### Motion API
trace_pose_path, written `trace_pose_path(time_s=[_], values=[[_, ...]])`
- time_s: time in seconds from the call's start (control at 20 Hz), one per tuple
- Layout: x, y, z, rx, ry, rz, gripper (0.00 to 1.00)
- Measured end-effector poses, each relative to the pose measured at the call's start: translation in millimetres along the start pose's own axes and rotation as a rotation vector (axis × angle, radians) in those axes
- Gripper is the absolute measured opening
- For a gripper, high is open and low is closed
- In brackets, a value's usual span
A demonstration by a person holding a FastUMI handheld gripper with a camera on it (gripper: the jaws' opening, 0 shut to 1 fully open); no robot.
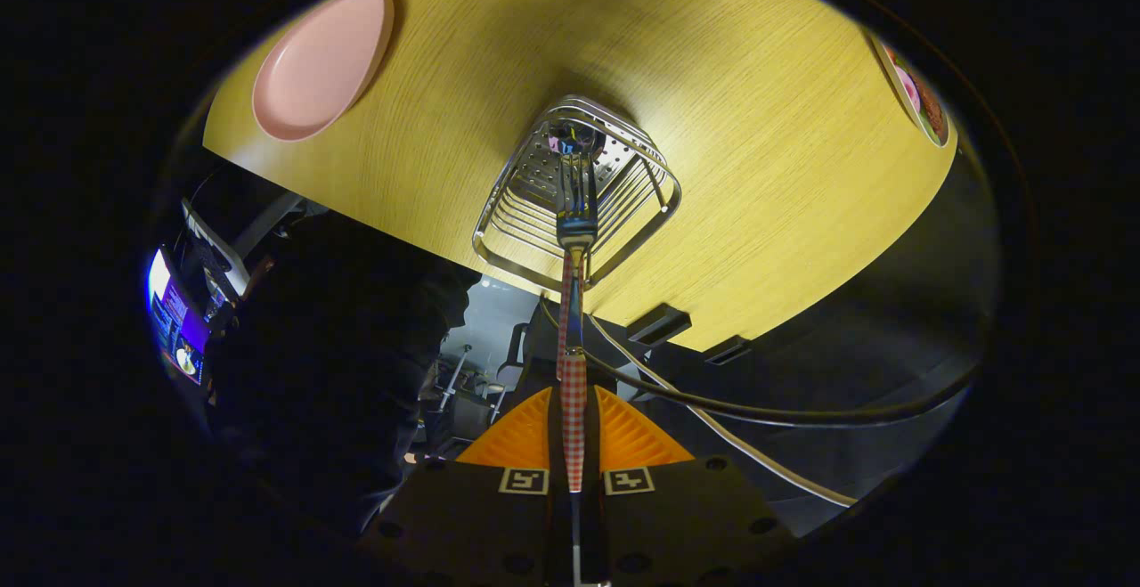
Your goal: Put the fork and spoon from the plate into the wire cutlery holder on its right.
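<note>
Jaws (573,431): clamped on fork (574,302) by its checked handle, pointing steeply down at bench (766,150). Fork: upright between the pads, tines lowered inside holder (579,191), beside another utensil's head already in there. Holder: wire basket, just ahead of jaws, near bench edge. Plate (321,61): pink, empty, well apart from holder, across the bench.
</note>
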State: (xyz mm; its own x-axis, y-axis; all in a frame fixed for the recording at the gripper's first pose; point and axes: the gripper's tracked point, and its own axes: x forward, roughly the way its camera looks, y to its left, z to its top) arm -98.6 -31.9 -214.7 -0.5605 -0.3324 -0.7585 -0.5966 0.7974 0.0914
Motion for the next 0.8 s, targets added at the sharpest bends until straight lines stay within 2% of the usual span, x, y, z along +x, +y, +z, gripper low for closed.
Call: trace_pose_path(time_s=[0.45, 0.8], values=[[-1, 3, 31, 0.007, 0.020, 0.023, 0.08], [1, 3, 39, 0.014, -0.030, 0.029, 0.15]])
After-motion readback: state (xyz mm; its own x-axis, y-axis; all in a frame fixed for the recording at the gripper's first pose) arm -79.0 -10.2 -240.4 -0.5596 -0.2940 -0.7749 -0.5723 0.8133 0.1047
